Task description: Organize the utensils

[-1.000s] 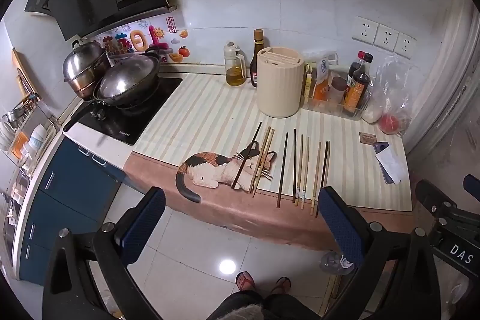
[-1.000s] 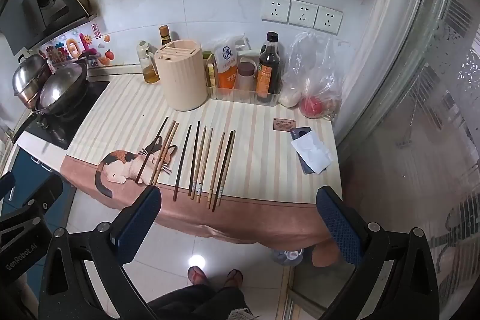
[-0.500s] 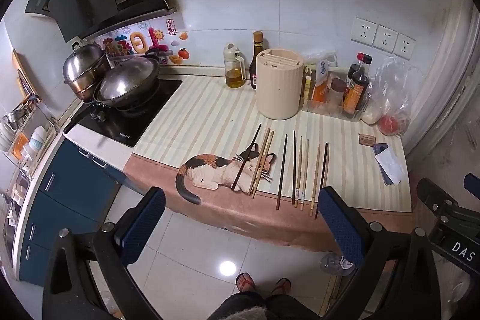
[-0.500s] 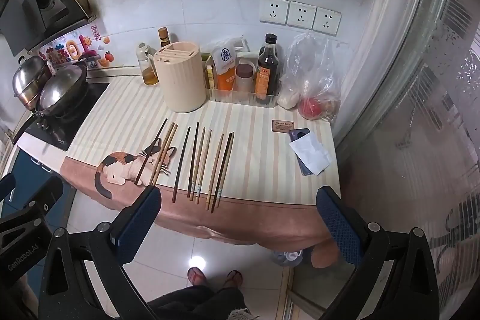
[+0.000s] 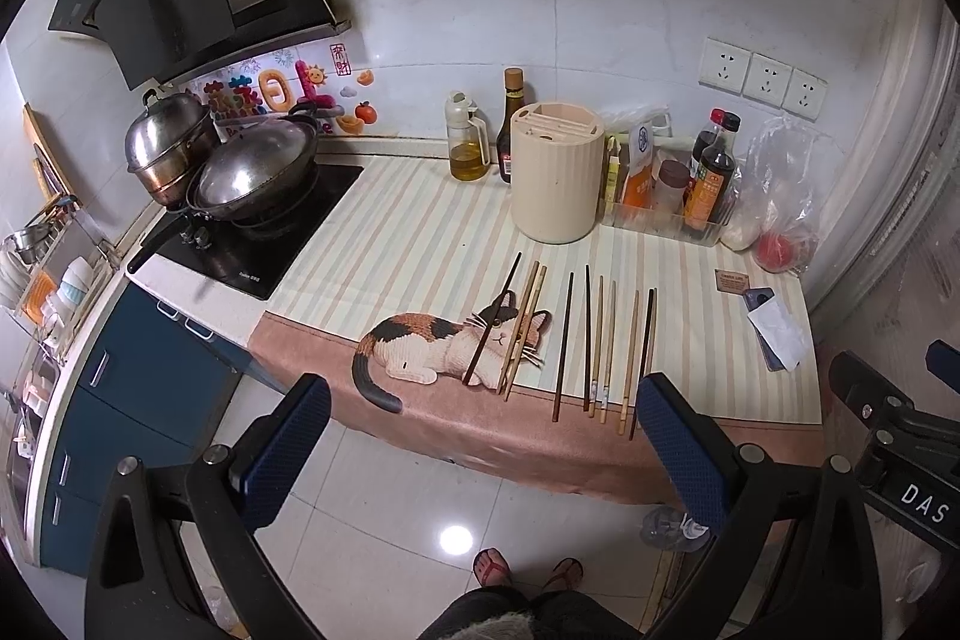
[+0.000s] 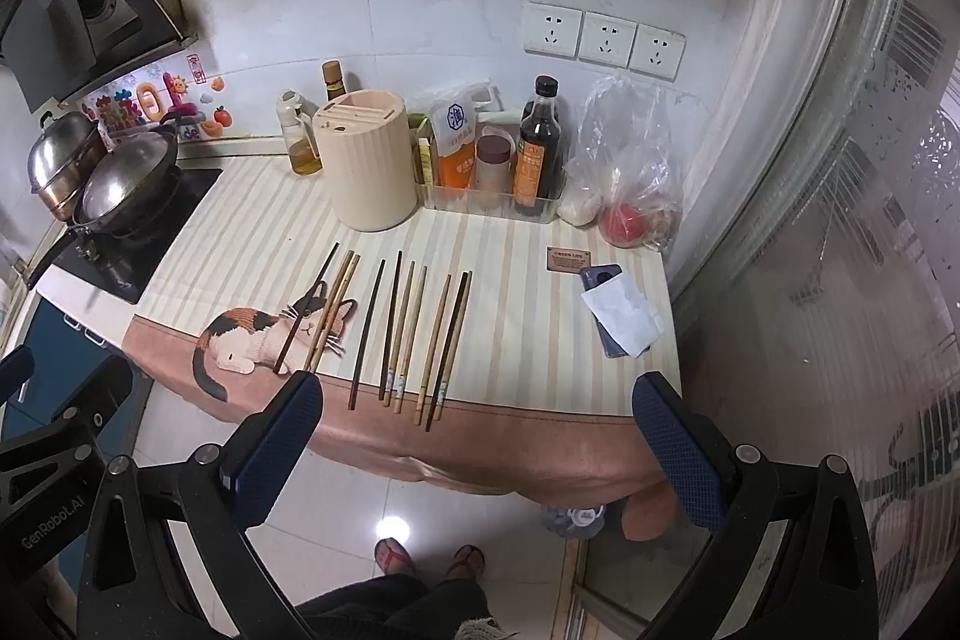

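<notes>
Two grippers are hovering over the floor, short of the counter's front edge, well apart from the utensils. Left gripper (image 5: 480,436) is showing its blue-padded fingers (image 5: 288,436) spread wide, gripping nothing. Right gripper (image 6: 480,436) is likewise standing with fingers (image 6: 675,451) wide apart and bare. A person's sandalled feet (image 6: 429,559) are showing on the tiled floor below. Beyond, nine chopsticks (image 5: 591,340) are lying loose in a rough row on the striped cloth (image 5: 408,244), three of them crossing the printed cat (image 5: 444,346), the rest lying to its right. A phone under white paper (image 6: 621,316) is resting at the right end. Farther back, a beige slotted holder (image 5: 557,181) is standing upright near the wall, beside a tray of bottles (image 5: 666,211).
</notes>
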The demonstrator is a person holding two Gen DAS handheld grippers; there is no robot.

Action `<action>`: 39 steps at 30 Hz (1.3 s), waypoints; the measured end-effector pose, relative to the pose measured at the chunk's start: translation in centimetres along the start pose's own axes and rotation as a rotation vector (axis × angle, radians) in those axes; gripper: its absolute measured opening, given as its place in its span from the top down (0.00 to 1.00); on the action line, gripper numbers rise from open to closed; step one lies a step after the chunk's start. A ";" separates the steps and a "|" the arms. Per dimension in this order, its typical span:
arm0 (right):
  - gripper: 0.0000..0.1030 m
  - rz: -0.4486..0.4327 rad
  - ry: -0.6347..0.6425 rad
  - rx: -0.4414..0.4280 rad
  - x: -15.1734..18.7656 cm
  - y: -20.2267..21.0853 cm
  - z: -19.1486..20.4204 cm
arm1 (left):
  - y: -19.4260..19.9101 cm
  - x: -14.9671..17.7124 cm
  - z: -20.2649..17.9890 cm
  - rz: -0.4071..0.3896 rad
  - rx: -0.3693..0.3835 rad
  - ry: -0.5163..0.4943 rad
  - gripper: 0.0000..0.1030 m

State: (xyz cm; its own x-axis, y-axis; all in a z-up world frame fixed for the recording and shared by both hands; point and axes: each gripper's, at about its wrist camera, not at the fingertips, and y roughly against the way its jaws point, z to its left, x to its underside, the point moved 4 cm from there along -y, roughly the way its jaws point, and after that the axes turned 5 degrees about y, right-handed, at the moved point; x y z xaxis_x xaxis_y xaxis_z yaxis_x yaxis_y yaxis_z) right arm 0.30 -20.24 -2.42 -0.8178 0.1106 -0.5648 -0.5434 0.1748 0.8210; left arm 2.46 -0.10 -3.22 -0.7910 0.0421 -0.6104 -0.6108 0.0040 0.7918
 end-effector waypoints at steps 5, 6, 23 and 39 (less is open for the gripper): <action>0.00 0.000 0.001 0.000 0.0 0.1 0.0 | 0.0 0.0 0.0 0.001 0.003 0.001 0.00; 0.00 0.000 0.002 0.000 0.0 0.1 0.0 | 0.0 0.0 0.0 -0.001 0.001 0.002 0.00; 0.00 -0.004 0.000 0.003 -0.2 0.4 0.1 | 1.0 -1.9 -1.0 -0.004 0.002 0.002 0.00; 0.00 -0.012 0.003 0.000 -0.9 1.1 0.2 | 1.0 -1.9 -1.0 -0.007 0.004 0.002 0.00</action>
State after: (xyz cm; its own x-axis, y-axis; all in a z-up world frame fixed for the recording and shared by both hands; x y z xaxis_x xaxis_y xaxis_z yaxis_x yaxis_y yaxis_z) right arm 0.49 -19.96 -1.02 -0.8118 0.1057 -0.5743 -0.5531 0.1762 0.8143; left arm 3.31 -1.21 -1.26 -0.7867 0.0398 -0.6161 -0.6163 0.0082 0.7875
